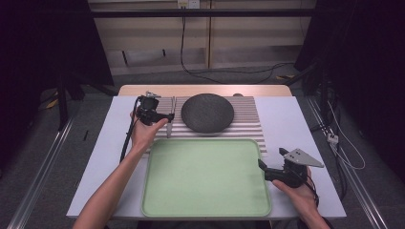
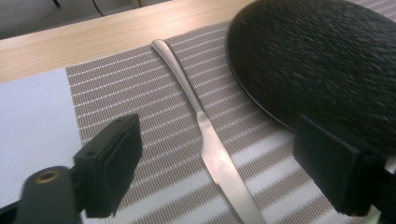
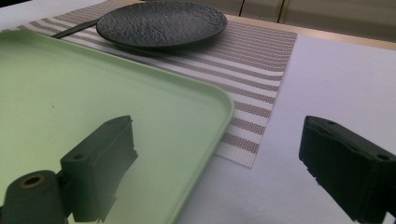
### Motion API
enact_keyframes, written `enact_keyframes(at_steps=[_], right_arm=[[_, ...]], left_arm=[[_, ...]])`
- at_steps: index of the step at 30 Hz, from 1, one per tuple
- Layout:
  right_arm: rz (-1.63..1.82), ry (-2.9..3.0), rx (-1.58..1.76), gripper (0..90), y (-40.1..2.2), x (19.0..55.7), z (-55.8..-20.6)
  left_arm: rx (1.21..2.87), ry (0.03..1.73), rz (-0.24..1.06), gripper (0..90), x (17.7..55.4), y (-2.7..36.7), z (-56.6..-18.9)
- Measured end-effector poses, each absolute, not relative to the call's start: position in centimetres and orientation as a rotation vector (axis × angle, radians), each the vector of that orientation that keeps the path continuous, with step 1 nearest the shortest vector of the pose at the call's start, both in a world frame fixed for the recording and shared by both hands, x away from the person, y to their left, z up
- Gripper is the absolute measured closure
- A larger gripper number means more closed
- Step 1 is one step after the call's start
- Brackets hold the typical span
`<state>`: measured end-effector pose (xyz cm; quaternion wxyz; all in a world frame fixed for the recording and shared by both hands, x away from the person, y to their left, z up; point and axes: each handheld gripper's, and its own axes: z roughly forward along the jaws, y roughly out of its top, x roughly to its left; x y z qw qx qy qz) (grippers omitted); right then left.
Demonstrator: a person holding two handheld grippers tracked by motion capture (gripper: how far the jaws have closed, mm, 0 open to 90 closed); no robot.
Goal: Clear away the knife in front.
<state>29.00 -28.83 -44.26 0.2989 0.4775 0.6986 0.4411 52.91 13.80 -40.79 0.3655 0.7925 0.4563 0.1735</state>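
Two risks. Left gripper jaws spread, slim steel table knife flat on striped woven placemat between them, untouched — thin blade may slip on closing. Right-hand jaw near black textured round plate — could nudge it. Right gripper jaws spread, empty, astride green plastic tray rim.

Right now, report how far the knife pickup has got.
Done: left hand-held gripper is at the silver table knife, open jaws straddling the blade. In hand: nothing gripped; knife lies flat on the striped placemat beside the round black plate. Left: close, lift.
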Motion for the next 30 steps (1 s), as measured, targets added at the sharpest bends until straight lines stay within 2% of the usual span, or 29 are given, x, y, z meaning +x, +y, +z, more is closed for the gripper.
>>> enact_keyframes(at_steps=[9, 15, 18, 22, 30], right_arm=[[1.187, 1.863, 1.27, 10.7, -28.9, 29.2, -44.4], [1.198, 1.886, 1.263, 10.7, -28.7, 29.1, -44.4], [1.197, 1.888, 1.268, 10.7, -28.8, 29.1, -44.4], [1.199, 1.892, 1.271, 10.5, -28.9, 29.2, -44.5], [1.203, 1.894, 1.28, 10.4, -28.9, 29.3, -44.5]], left_arm=[[2.069, 1.239, 0.446, 25.7, 56.5, 12.6, -42.5], [2.107, 1.254, 0.436, 41.9, 58.1, 11.5, -43.5], [2.125, 1.271, 0.426, 46.3, 58.9, 11.2, -43.9], [2.151, 1.294, 0.457, 56.6, 59.5, 10.8, -44.3], [2.147, 1.328, 0.424, 66.0, 60.3, 10.4, -45.0]])
